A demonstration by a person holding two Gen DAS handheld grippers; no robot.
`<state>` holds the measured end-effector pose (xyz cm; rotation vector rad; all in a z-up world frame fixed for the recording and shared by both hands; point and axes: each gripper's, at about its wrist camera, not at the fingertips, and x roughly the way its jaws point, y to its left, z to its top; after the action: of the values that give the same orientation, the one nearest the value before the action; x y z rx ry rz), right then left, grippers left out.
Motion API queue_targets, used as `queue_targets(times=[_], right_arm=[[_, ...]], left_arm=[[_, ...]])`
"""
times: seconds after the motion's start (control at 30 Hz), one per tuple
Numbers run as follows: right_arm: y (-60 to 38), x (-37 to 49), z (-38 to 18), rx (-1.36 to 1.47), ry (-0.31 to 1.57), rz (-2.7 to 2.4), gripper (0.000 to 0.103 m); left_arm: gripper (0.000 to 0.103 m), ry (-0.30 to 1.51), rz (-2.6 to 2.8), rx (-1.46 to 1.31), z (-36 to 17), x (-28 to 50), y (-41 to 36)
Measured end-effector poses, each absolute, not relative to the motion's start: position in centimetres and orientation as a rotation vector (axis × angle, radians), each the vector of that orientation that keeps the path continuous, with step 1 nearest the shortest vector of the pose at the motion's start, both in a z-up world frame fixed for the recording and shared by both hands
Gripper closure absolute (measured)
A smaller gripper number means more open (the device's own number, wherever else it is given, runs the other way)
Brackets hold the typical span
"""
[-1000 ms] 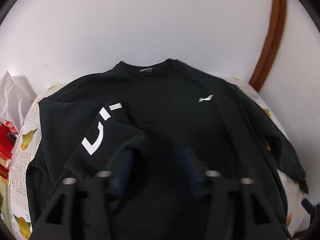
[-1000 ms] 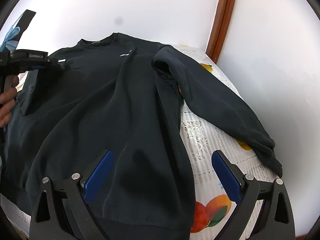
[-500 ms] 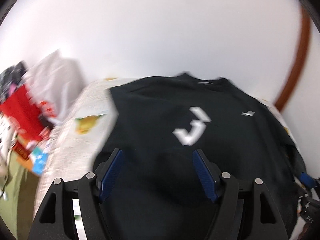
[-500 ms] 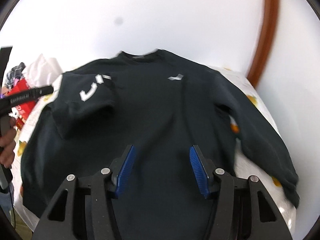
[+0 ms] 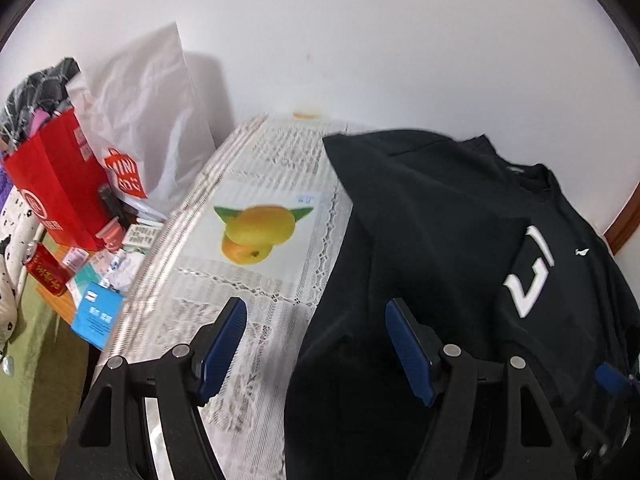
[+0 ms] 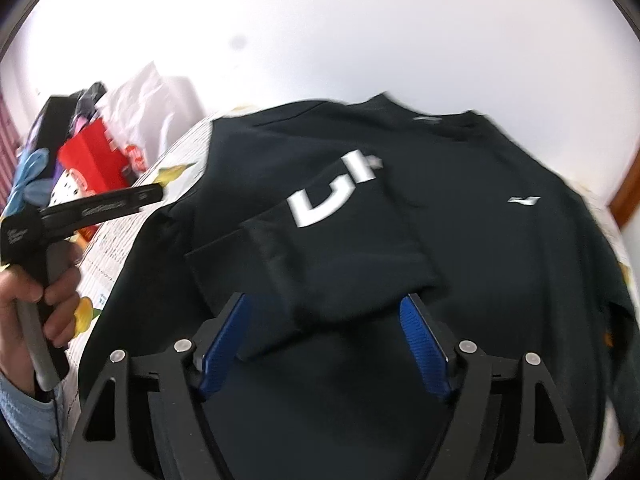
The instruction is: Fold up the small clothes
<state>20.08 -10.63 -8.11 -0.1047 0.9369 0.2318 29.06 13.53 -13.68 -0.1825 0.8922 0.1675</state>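
A black sweatshirt (image 5: 424,240) lies flat on the table, collar toward the wall. Its left sleeve (image 6: 332,248), with white letters, is folded in over the chest. My left gripper (image 5: 316,324) is open and empty, hovering over the sweatshirt's left edge and the tablecloth. My right gripper (image 6: 324,320) is open and empty, just above the folded sleeve's cuff end. The sweatshirt also fills the right wrist view (image 6: 500,248). The left gripper's body and the hand holding it show in that view (image 6: 92,208).
A white lace tablecloth with printed fruit (image 5: 256,232) covers the table (image 5: 240,360). Left of the table stand a red paper bag (image 5: 60,184), a white plastic bag (image 5: 148,112) and small boxes (image 5: 98,312). A white wall is behind; a brown frame (image 5: 624,228) runs at far right.
My left gripper let go of the sleeve, opened and swung left toward the table's left side. My right gripper moved left from the right sleeve to over the folded left sleeve.
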Motion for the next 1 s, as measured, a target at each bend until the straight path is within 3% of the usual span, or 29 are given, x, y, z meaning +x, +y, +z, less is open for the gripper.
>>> queue_targets(times=[0.2, 0.33, 0.47, 0.5, 0.57, 1.0], right_arm=[[-7.3, 21.5, -10.6, -0.129, 0.968, 0.330, 0.027], [-6.0, 22.0, -11.7, -0.183, 0.972, 0.326, 0.027], [-6.9, 22.2, -11.4, -0.166, 0.957, 0.342, 0.057], [-7.5, 22.0, -10.9, -0.158, 0.946, 0.351, 0.072], [-8.6, 22.0, -10.1, -0.128, 0.937, 0.363, 0.092], [-22.0, 22.9, -3.6, 0.096, 0.788, 0.116, 0.095]], left_arm=[[0.037, 0.909, 0.131, -0.190, -16.2, 29.8, 13.4], [0.052, 0.886, 0.096, -0.247, -16.5, 29.7, 13.6], [0.062, 0.863, 0.084, -0.213, -16.6, 29.5, 12.8], [0.063, 0.859, 0.084, -0.206, -16.6, 29.5, 12.7], [0.065, 0.852, 0.090, -0.191, -16.6, 29.4, 12.4], [0.067, 0.847, 0.081, -0.212, -16.5, 29.4, 12.5]])
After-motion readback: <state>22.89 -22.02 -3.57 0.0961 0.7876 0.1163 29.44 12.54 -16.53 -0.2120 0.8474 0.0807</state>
